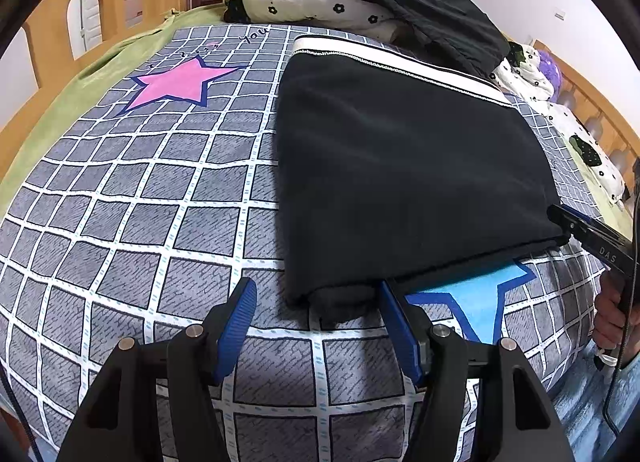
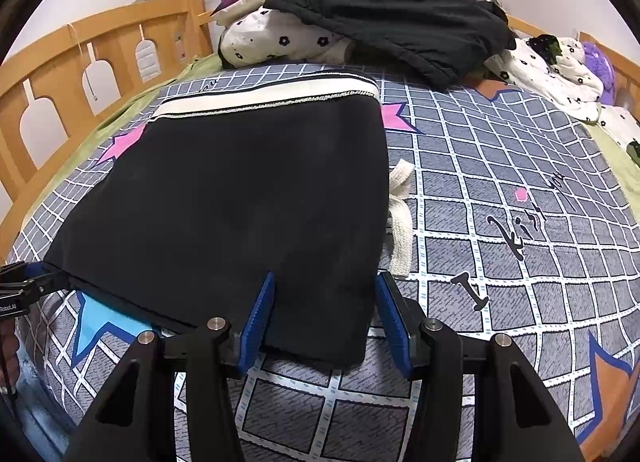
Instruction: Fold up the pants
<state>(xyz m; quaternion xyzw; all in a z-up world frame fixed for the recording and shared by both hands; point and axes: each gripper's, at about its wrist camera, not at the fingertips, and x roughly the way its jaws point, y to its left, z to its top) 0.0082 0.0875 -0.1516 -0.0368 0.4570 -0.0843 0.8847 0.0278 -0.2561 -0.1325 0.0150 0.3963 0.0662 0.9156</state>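
- The black fleece pants (image 1: 400, 166), already doubled into a thick rectangle, lie flat on the grey grid-patterned bedspread with pink and blue stars (image 1: 160, 198), their white knitted waistband (image 1: 384, 58) at the far edge and the folded near edge facing both of my tools.
- My left tool (image 1: 316, 318) sits low at the near left corner of the bundle, its blue ribbed pads standing apart – the rolled corner lies between them, and I see no pad pressing on it.
- My right tool (image 2: 324, 316) brackets the near right corner in the same way; from its own camera the pads are spread with black cloth between them, one pad resting over the fabric, the other just beside its edge, and I read neither as clamped.
- A white drawstring (image 2: 400, 218) trails out from the right side of the pants onto the bedspread.
- Behind, a loose dark garment (image 2: 392, 18) is draped over white flower-print bedding (image 2: 280, 38) against the wooden bed rail (image 2: 80, 58), well apart from the work.
- As I judge it, the step in hand is gripping both near corners for one more fold – the lengthwise fold looks done.
- The next move calls for closing both tools on all layers together, then lifting evenly and carrying the near edge towards the waistband; an uneven grip would let inner layers slip, and the stray drawstring may want tucking in.
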